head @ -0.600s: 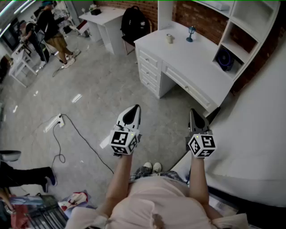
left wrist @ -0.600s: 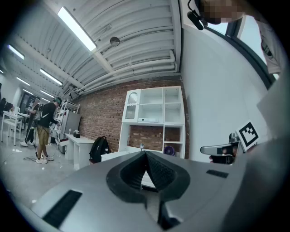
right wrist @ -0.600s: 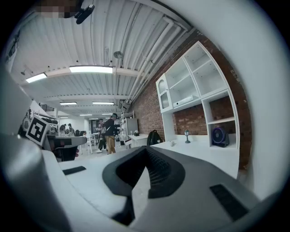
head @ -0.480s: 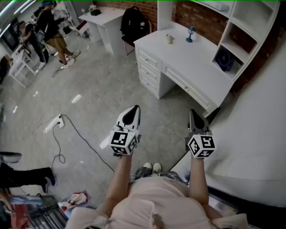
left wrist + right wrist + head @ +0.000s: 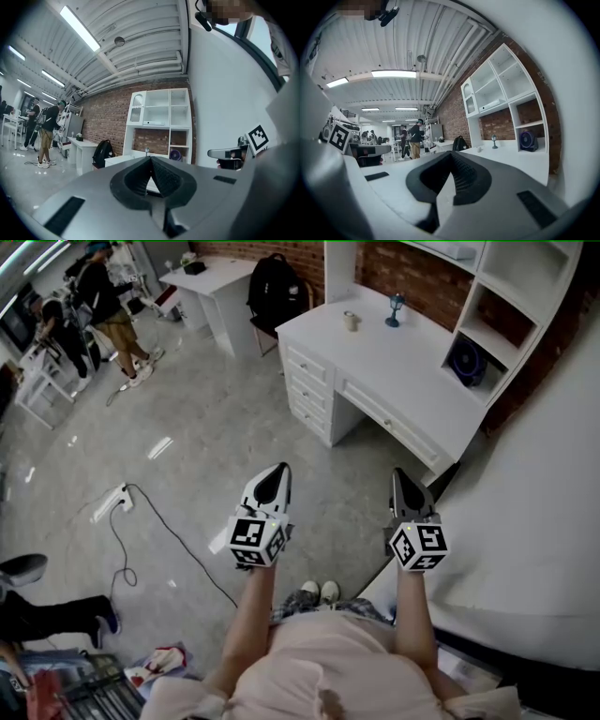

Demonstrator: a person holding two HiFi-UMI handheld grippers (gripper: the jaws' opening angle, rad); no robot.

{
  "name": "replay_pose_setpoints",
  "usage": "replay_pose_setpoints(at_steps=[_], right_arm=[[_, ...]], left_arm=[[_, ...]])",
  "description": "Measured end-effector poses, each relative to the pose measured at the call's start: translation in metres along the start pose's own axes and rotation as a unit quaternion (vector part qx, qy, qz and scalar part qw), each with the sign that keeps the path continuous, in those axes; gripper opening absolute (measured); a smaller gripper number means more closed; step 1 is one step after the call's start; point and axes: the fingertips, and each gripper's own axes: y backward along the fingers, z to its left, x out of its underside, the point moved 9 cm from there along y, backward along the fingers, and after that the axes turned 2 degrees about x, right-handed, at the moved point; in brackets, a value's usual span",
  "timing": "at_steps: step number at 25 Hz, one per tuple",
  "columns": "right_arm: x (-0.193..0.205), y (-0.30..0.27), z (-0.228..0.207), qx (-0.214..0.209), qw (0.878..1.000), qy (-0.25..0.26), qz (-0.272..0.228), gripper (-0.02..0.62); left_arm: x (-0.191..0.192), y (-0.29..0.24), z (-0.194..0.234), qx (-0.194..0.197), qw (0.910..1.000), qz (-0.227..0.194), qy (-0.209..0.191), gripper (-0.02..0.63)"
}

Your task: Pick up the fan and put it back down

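Observation:
The fan [image 5: 466, 360] is small, round and dark purple. It stands in the lowest cubby of the white shelf unit [image 5: 511, 296] on the desk, and it also shows as the fan [image 5: 175, 154] and the fan [image 5: 528, 139] in the two gripper views. My left gripper [image 5: 277, 471] and right gripper [image 5: 401, 475] are held level side by side above the floor, well short of the desk. The left gripper [image 5: 151, 160] is shut with nothing in it. So is the right gripper [image 5: 451, 156].
The white desk [image 5: 403, 362] has drawers on its front and carries a cup [image 5: 352, 322] and a small blue lamp [image 5: 395, 310]. A black backpack [image 5: 277, 289] leans by a second desk. A power strip with cable [image 5: 112, 501] lies on the floor. People stand far left. A white wall [image 5: 544, 502] rises at my right.
The desk and the fan have slid slightly left in the head view. Both grippers stay shut and side by side, almost where they were.

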Motion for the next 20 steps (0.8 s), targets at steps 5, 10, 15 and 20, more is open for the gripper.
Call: replay_pose_setpoints(at_steps=[5, 10, 15, 20], right_arm=[[0.002, 0.001, 0.001, 0.01, 1.0, -0.008, 0.001, 0.015], [0.006, 0.001, 0.008, 0.0, 1.0, -0.002, 0.001, 0.015], [-0.001, -0.003, 0.017, -0.014, 1.0, -0.002, -0.021, 0.254], [-0.005, -0.009, 0.023, -0.01, 1.0, -0.003, -0.017, 0.435]], left_arm=[[0.002, 0.001, 0.001, 0.001, 1.0, 0.002, 0.002, 0.028], [0.005, 0.004, 0.003, 0.004, 1.0, 0.005, 0.004, 0.028], [0.008, 0.004, 0.009, 0.008, 0.9999, 0.006, 0.008, 0.028], [0.01, 0.005, 0.015, 0.013, 0.9998, 0.012, 0.011, 0.028]])
